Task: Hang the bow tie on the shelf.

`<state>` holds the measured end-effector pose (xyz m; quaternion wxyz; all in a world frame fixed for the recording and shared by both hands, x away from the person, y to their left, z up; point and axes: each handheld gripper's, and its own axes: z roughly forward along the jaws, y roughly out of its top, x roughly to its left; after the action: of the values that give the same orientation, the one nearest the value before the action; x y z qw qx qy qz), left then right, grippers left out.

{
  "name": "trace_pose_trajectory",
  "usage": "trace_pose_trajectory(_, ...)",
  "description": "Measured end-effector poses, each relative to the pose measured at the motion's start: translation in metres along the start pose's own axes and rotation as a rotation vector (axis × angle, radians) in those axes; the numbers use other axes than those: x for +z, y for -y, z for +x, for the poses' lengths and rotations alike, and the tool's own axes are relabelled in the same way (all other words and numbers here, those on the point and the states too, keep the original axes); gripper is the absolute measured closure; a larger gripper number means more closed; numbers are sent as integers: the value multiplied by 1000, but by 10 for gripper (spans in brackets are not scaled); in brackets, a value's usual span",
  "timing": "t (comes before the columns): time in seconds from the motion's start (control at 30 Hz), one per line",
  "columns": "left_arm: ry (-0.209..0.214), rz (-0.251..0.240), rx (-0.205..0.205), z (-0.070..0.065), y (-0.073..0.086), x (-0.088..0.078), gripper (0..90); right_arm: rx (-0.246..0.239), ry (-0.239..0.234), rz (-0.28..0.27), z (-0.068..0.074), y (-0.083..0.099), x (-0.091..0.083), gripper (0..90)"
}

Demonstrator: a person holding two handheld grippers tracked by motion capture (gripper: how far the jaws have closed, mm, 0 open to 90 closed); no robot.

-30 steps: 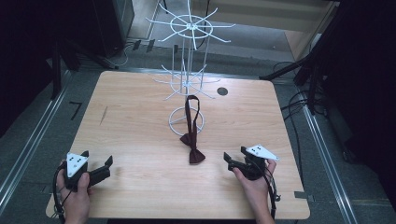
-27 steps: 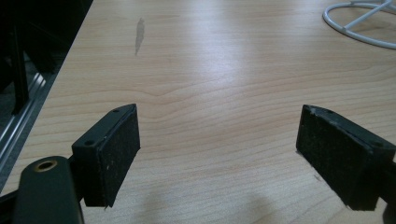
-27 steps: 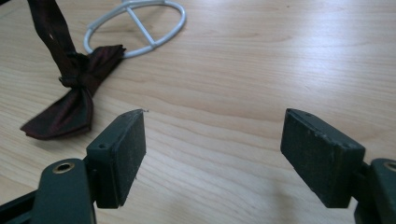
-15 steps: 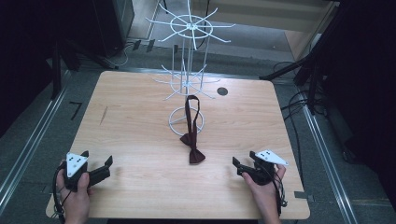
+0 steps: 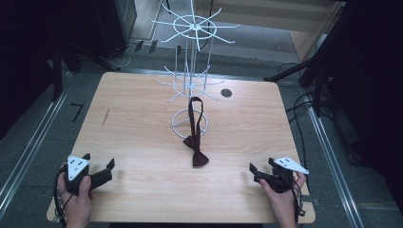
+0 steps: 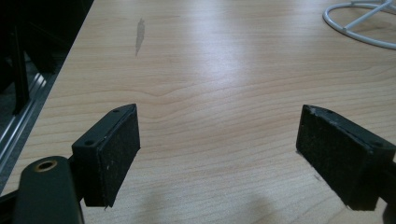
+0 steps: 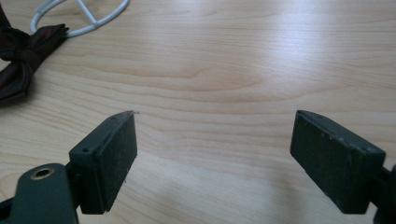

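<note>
A dark red bow tie lies on the wooden table, its strap draped over the ring base of a white wire display stand. The bow tie also sits at the left edge of the right gripper view. My left gripper rests near the front left corner, open, with bare wood between its jaws. My right gripper is near the front right corner, well right of the bow tie. Its jaws have just been opening and stand wide apart with nothing between them.
The stand's ring base lies ahead and to the right of the left gripper. A round dark hole sits in the table behind the stand. Dark floor, rails and cables surround the table. Bare wood stretches between the two hands.
My right hand has slid to the right and toward the table's front right corner, away from the bow tie. The left hand has stayed put.
</note>
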<state>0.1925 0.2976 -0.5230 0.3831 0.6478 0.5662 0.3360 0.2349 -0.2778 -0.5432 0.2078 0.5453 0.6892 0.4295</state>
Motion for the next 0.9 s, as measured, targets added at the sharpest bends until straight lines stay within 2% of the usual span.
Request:
trace_pose_trajectory(0.3,1,3,2,0,0,0,144,-4,42,17,-20,9,-16,141)
trace_pose_trajectory(0.53,1,3,3,0,0,0,144,21,99,1,-42,14,-30,140)
trace_pose_trajectory(0.7,1,4,-1,0,0,0,145,18,152,-2,-56,19,-39,140)
trace_pose_trajectory(0.77,1,3,0,0,0,0,145,36,163,-14,-62,19,-41,140)
trace_pose_trajectory(0.87,2,7,2,0,0,0,144,111,159,-33,-67,20,-41,141)
trace_pose_trajectory(0.9,3,5,0,0,0,0,144,122,165,-34,-68,20,-40,143)
